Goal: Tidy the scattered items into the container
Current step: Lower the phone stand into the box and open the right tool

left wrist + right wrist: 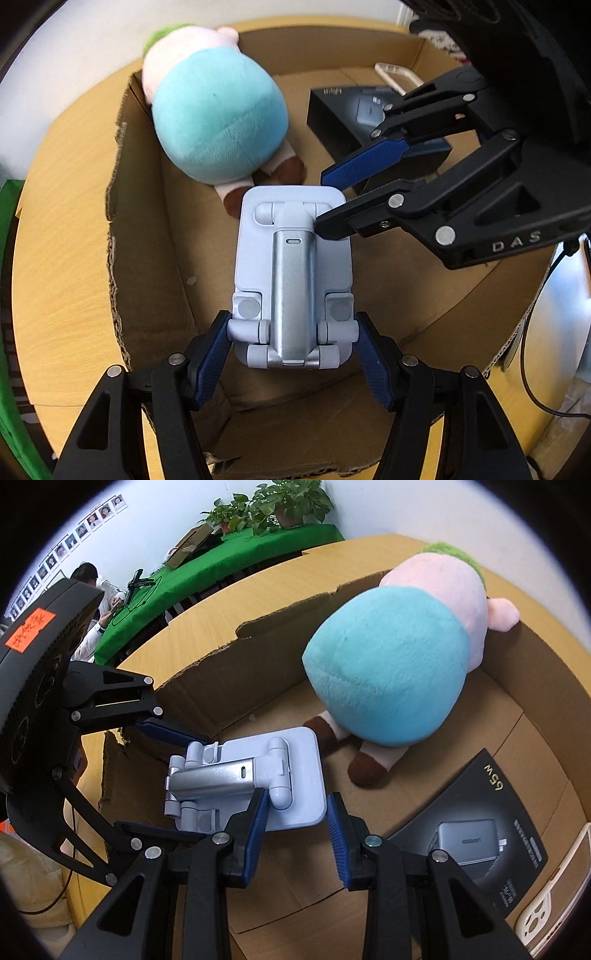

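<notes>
Left claw: clamped on the near end of the stand, one blue pad on each side of its hinge, low centre of the left view.
Stand: pale blue and folded, silver arm on top, held over the box floor; whether it touches the cardboard I cannot tell.
Right claw: jaws narrow, and the stand's far corner sits between the pads; from the left view its black tip touches the stand's top, but a real grip I cannot call.
Box: open cardboard, torn rim, on the wooden tabletop.
Plush: teal and pink, lying inside the box, upper left, feet just beside the stand.
Charger box: black, inside at lower right of the right view.
Phone case: cream, at the far lower right edge.
</notes>
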### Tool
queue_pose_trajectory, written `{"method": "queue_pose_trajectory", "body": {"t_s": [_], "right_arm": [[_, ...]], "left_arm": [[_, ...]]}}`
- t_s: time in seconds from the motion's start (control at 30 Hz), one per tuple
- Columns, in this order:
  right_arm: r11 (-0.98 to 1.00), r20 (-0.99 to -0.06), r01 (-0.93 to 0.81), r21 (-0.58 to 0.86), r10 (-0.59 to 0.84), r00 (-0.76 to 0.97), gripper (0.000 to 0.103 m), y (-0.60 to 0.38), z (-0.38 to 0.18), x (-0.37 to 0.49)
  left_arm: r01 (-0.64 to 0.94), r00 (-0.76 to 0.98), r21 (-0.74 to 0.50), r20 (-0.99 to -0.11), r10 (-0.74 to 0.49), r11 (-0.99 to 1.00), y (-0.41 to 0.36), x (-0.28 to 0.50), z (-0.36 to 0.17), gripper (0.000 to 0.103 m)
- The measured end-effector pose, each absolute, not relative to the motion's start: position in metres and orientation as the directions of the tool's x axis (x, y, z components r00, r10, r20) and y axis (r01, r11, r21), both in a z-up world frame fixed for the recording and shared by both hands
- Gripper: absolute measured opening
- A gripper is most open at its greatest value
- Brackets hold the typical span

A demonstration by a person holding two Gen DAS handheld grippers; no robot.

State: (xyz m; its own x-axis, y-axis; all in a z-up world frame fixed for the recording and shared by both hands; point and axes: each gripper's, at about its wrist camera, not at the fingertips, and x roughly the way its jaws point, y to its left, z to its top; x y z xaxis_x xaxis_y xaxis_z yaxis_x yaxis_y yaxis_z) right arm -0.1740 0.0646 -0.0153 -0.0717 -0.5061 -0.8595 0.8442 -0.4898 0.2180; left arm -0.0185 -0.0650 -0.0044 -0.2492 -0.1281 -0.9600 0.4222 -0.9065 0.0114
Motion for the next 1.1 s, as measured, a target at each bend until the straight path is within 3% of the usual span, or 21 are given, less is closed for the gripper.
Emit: {"method": "queue_pose_trajectory", "body": {"t_s": [0.43,0.5,0.77,0.8,0.97,1.1], "right_arm": [[-0.487,-0.875,0.841,0.237,-0.483,-0.033,0.031,0.058,-0.031,-0.169],[-0.484,-0.881,0.847,0.22,-0.472,-0.041,0.027,0.057,-0.033,-0.167],[-0.493,-0.873,0.839,0.229,-0.485,-0.047,0.027,0.066,-0.028,-0.163],[-0.503,-0.87,0.834,0.228,-0.489,-0.057,0.028,0.069,-0.024,-0.163],[-0.569,-0.812,0.79,0.228,-0.559,-0.168,0.057,0.097,0.018,-0.149],[-0.647,-0.734,0.74,0.185,-0.591,-0.334,0.067,0.127,0.059,-0.107]], "left_arm": [[0.361,-0.053,0.068,-0.994,-0.094,-0.93,-0.052,-0.028,-0.016,0.07],[0.364,-0.03,0.067,-0.996,-0.084,-0.929,-0.052,-0.029,-0.017,0.07],[0.388,-0.042,0.064,-0.995,-0.087,-0.919,-0.046,-0.019,-0.014,0.071],[0.397,-0.056,0.061,-0.994,-0.09,-0.916,-0.045,-0.016,-0.011,0.072],[0.418,-0.173,-0.005,-0.982,-0.074,-0.908,-0.033,0.003,0.018,0.08],[0.417,-0.301,0.018,-0.941,-0.157,-0.909,-0.008,0.029,0.057,0.082]]}}
